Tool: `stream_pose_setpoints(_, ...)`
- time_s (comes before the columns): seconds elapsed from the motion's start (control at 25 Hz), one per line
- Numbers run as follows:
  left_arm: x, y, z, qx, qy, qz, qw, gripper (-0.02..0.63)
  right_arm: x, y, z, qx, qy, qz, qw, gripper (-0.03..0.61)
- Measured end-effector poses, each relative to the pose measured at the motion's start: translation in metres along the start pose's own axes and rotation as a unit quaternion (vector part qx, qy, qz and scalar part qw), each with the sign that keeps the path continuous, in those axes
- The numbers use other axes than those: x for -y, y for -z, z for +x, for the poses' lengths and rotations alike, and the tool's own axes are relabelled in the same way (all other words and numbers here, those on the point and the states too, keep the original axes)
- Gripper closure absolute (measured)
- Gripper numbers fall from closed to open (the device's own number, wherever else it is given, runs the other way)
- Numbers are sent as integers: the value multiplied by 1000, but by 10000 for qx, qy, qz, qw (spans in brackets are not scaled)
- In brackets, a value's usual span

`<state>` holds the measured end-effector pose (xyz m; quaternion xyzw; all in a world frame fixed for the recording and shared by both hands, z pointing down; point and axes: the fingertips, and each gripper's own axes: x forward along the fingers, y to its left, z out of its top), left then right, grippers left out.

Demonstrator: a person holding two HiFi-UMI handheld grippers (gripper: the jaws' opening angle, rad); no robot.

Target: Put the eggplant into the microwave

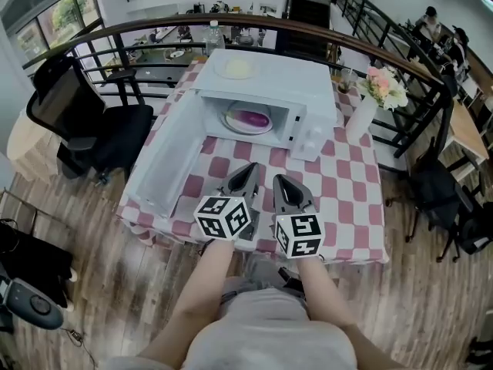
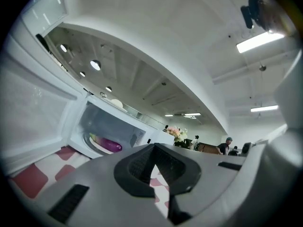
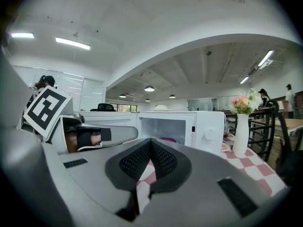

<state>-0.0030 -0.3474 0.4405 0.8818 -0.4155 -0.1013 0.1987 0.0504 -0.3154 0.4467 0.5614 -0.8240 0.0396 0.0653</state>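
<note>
Sitting in the open microwave (image 1: 308, 83), eggplant (image 1: 252, 118); left tongs (image 1: 252, 167) and right tongs (image 1: 280, 179) closed, empty.

Only a purple sliver of the eggplant (image 3: 164, 139) clears the right gripper (image 3: 150, 145) in its own view. The open door (image 2: 33, 112) of the microwave (image 2: 138, 136) runs off the left gripper view's left edge. The pale thing (image 1: 237, 68) on the microwave's top is too washed out to identify.

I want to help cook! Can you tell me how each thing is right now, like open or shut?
microwave door: wide open
eggplant: lying on the plate inside the microwave
left tongs: shut, empty
right tongs: shut, empty
vase: upright, with flowers in it
</note>
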Motion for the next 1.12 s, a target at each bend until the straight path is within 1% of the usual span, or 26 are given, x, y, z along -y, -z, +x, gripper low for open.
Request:
stream_pose_setpoints(0.12, 8, 0, -4, -10, 11, 558, 9984, 612, 1, -2, -3, 47, 41, -13, 10000, 555)
stream_pose_setpoints(0.2, 13, -1, -5, -10, 19, 816, 9967, 612, 2, -3, -5, 71, 58, -33, 10000, 555)
stream_pose_setpoints(0.48, 24, 0, -14, -27, 24, 1316, 9913, 612, -2, -2, -11, 79, 19, -52, 10000, 555)
stream_pose_setpoints(0.6, 28, 0, -17, -36, -41, 1720, 9851, 612, -5, -1, -14, 89, -12, -66, 9999, 555)
stream_pose_setpoints(0.68, 32, -1, -19, -5, -61, 1921, 9814, 612, -6, 0, -15, 89, -32, -73, 9999, 555)
stream_pose_setpoints(0.88, 40, -6, -21, 144, -18, 2217, 9750, 612, -8, -1, -17, 111, -48, -110, 9999, 555)
stream_pose_setpoints(1.12, 43, -10, -23, 245, -31, 2286, 9732, 612, -6, -2, -20, 134, -21, -123, 9998, 555)
